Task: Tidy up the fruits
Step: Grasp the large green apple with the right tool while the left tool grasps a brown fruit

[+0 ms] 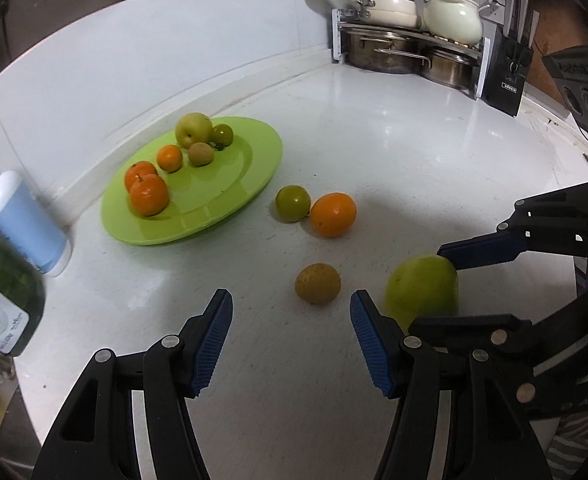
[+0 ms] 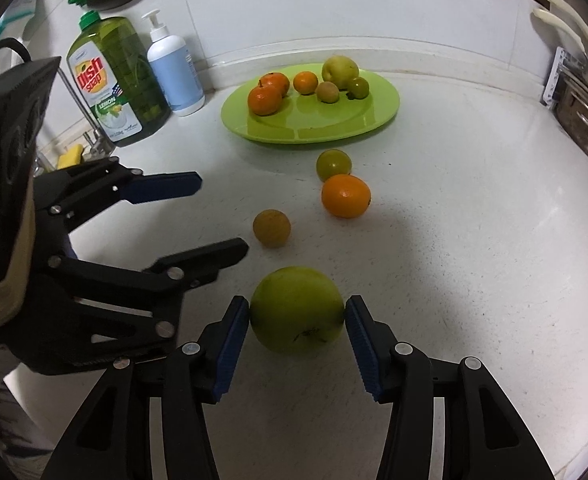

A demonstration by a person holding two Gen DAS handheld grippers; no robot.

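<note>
A green plate (image 1: 230, 200) (image 2: 378, 108) holds several fruits: oranges, a yellow pear, a brown fruit and a small green one. On the counter lie a small green fruit (image 1: 292, 203) (image 2: 333, 165), an orange (image 1: 333, 215) (image 2: 346, 195), a brown fruit (image 1: 317, 283) (image 2: 271, 228) and a big green apple (image 1: 422, 290) (image 2: 296, 309). My right gripper (image 2: 297, 314) has both pads against the apple's sides on the counter. My left gripper (image 1: 291, 306) is open and empty, just short of the brown fruit.
A blue pump bottle (image 2: 176, 76) and a green dish soap bottle (image 2: 118, 80) stand left of the plate. A rack of pots (image 1: 406, 40) and a knife block (image 1: 508, 76) stand at the far right corner. The wall runs behind the plate.
</note>
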